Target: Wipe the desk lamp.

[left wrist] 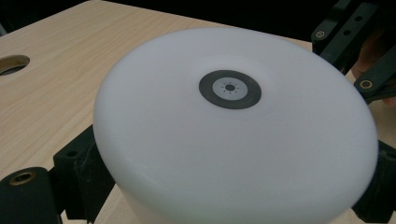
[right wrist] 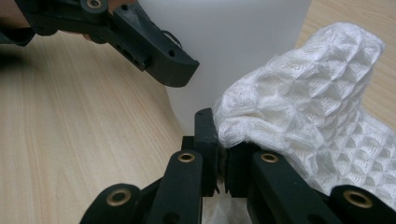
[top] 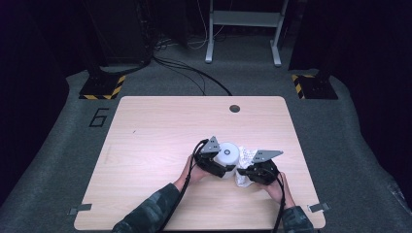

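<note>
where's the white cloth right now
In the high view the cloth lies right of centre on the table, against the white tub, pinched in the right tongs; the left tongs hold the tub.

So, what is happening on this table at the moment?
A person works at a wooden table with a gripper in each hand. The left gripper has its jaws on either side of a white round container with a dark ring mark on top, and seems to hold it. The right gripper is shut on a white textured cloth lying against the container's side, perhaps to wipe it.
</note>
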The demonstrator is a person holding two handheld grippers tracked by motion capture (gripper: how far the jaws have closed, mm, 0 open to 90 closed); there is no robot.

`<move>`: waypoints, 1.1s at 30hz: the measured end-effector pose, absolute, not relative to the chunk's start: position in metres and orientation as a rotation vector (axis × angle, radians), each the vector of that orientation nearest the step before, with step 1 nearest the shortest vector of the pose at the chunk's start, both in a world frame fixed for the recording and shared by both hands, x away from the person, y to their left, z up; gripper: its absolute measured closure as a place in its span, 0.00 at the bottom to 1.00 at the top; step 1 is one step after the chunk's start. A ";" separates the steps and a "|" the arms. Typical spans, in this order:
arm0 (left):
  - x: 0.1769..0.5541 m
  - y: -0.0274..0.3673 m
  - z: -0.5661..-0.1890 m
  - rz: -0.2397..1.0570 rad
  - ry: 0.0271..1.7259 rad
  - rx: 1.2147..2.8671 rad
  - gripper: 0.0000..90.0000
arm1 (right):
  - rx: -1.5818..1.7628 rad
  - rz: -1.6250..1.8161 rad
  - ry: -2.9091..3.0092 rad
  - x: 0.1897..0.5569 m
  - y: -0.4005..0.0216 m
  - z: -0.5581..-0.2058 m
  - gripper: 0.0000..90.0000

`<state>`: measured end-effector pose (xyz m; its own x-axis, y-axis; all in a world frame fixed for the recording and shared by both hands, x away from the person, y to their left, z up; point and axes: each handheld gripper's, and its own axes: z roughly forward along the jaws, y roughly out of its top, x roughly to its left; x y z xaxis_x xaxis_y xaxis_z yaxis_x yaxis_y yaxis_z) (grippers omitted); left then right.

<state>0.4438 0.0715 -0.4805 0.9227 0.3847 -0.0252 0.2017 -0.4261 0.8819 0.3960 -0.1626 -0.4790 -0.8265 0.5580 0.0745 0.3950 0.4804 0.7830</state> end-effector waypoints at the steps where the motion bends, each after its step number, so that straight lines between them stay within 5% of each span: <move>1: 0.444 0.071 -0.480 0.220 0.422 2.023 0.09 | 0.825 1.259 2.542 0.396 -0.163 -0.478 0.96; 19: 0.435 0.101 -0.449 0.246 0.445 1.980 0.00 | 0.936 1.263 2.383 0.388 -0.195 -0.450 0.95; 33: 0.429 0.176 -0.442 0.340 0.630 1.986 0.00 | 1.199 1.131 2.172 0.398 -0.228 -0.449 0.95</move>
